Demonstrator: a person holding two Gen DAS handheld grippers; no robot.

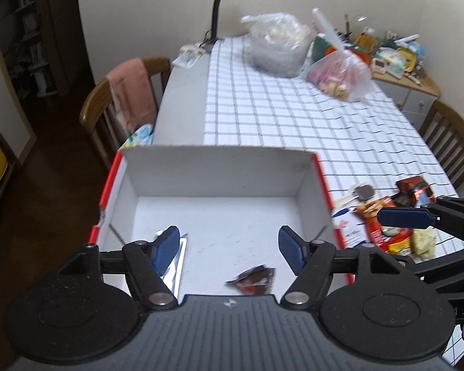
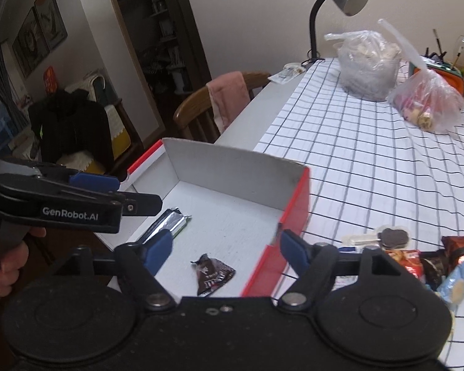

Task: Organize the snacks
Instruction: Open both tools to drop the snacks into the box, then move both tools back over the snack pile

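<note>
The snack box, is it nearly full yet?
Not yet. Two snacks lie in the red-edged box: a silver packet and a brown candy pouch. The left gripper and right gripper are open and empty. A pile of snacks waits on the tablecloth.

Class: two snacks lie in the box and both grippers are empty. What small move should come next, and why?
Probably swing the right gripper over to the snack pile beside the box and take one packet. Both grippers stand open with nothing between the fingers; only a silver bar and a brown packet are boxed so far.
</note>
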